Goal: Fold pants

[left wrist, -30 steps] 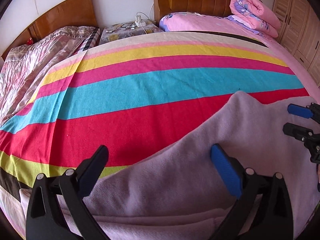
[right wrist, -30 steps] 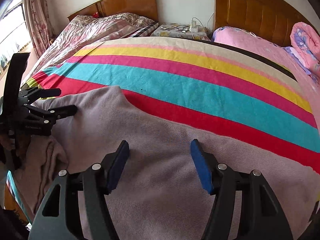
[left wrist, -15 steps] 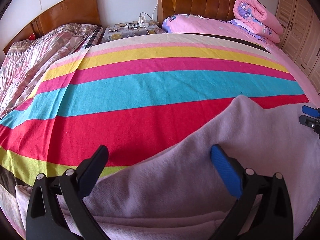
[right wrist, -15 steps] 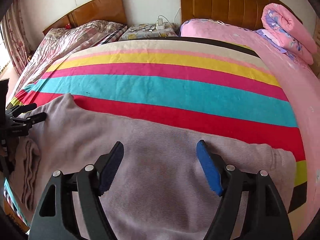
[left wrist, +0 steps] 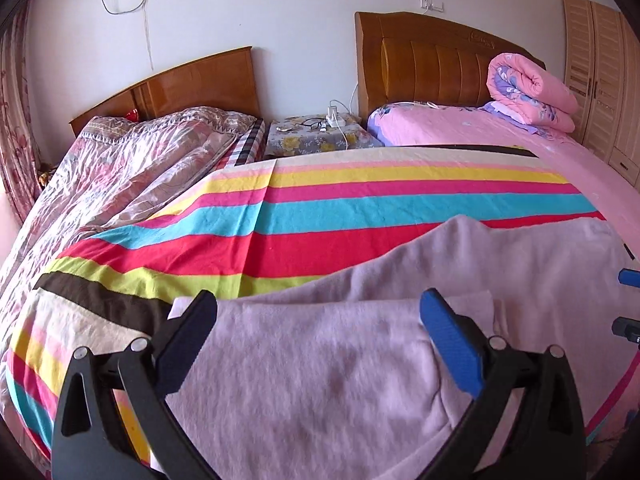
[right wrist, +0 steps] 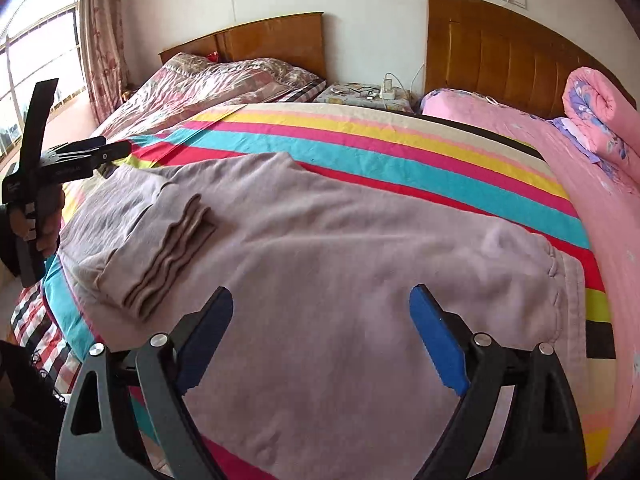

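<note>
Mauve knit pants point(right wrist: 340, 248) lie folded across the near part of the striped bed; the ribbed leg cuffs point(right wrist: 172, 256) rest on top at the left and the waistband point(right wrist: 568, 292) is at the right. In the left wrist view the pants point(left wrist: 320, 380) fill the foreground. My left gripper point(left wrist: 316, 312) is open and empty above the pants; it also shows in the right wrist view point(right wrist: 108, 150). My right gripper point(right wrist: 320, 308) is open and empty above the pants; its fingertips show at the left wrist view's right edge point(left wrist: 628, 300).
A striped blanket point(left wrist: 360, 216) covers the bed. A second bed with a floral quilt point(left wrist: 132, 160) is at left. A bedside table point(left wrist: 316, 136) with cables stands between the headboards. A rolled pink duvet point(left wrist: 528, 92) and a wardrobe point(left wrist: 604, 80) are at right.
Both grippers have pulled back and up from the pants, still open. More of the bed and the folded pants with the cuffs on top are now in view.
</note>
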